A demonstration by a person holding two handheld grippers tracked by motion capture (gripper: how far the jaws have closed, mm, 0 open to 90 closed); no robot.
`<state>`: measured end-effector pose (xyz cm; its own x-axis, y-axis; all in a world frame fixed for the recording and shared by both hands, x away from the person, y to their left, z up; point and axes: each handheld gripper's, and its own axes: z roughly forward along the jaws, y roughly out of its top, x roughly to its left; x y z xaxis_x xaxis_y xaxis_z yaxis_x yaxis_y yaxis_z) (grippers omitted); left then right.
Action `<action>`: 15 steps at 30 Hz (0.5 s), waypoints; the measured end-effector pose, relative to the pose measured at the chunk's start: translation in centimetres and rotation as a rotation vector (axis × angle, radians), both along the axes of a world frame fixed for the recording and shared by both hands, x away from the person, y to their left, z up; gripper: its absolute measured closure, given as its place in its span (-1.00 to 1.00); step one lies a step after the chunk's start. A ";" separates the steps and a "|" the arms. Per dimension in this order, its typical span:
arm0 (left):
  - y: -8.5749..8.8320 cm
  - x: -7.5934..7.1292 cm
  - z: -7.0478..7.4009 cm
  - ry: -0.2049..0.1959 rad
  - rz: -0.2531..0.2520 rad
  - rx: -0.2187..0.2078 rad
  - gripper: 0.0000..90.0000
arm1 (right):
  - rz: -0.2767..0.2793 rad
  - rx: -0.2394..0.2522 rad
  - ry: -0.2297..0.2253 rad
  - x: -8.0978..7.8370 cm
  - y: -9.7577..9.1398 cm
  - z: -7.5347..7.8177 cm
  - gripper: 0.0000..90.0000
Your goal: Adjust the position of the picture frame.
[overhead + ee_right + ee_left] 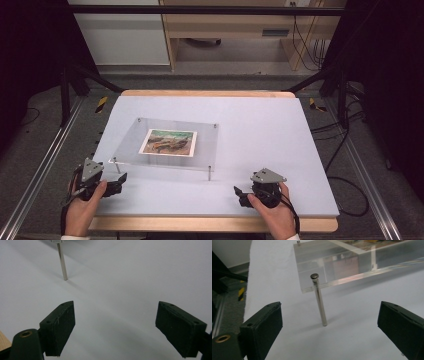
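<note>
Currently, a clear acrylic plate (172,142) is standing on four thin metal legs near the middle of the white surface (260,125), with a small painted picture (168,142) lying flat within it, toward its left half. The plate is sitting level, raised off the surface.

At the near left edge, the person's left hand (82,207) is holding the left gripper (121,181), which is pointing toward the plate's near-left leg (118,165) and resting just short of it. In the left gripper view, its fingers (264,325) are standing wide apart with nothing between them, and that leg (319,300) is rising from the surface ahead of them, its round cap showing at the plate's corner (307,285). The leg is leaning slightly in that view.

At the near right, the person's right hand (275,212) is gripping the right gripper (239,194), which is lying low over the surface and aiming left and forward. In the right gripper view, its fingers (61,325) are also spread apart and empty, hovering over bare white surface, with the plate's near-right leg (62,261) standing farther ahead, well apart from them.

Neither gripper is touching the plate or its legs.
</note>
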<state>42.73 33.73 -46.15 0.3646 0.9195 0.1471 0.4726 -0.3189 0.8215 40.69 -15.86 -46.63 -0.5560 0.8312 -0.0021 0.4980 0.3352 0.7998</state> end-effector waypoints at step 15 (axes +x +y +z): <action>0.6 0.0 -0.1 -0.023 -0.009 -0.031 -0.89 | 0.057 0.129 -0.075 -0.3 1.5 -0.3 -0.37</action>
